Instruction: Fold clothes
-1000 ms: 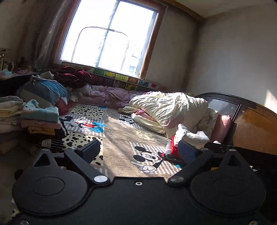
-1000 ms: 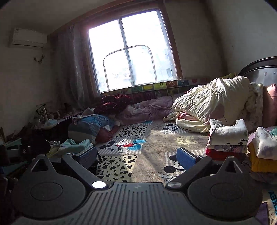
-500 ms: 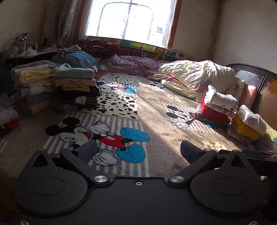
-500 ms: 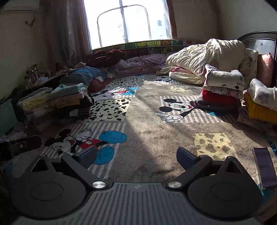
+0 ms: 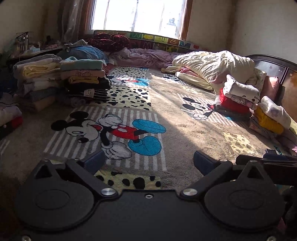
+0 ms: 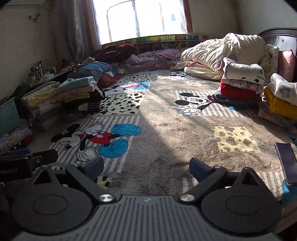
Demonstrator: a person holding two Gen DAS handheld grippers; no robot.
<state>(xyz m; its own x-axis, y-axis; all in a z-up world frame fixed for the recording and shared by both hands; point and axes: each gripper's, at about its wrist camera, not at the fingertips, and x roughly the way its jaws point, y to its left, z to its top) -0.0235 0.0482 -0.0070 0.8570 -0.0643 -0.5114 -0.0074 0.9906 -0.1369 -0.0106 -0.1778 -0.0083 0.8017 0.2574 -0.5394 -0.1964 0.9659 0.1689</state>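
Both views have dipped from window to blanket (image 5: 185, 129), left gripper (image 5: 148, 161) and right gripper (image 6: 146, 166) gaping empty, folded stacks at ten (image 5: 85, 79) and two o'clock (image 5: 239, 96), nothing picked yet.

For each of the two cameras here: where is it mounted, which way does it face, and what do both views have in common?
Left wrist: sits on the left gripper, facing slightly downward over the cartoon-mouse blanket toward the window; open fingers show, nothing between.
Right wrist: sits on the right gripper, same heading; open fingers show, phone at right.
Shared: blanket, window, folded stack with G label, cream quilt.
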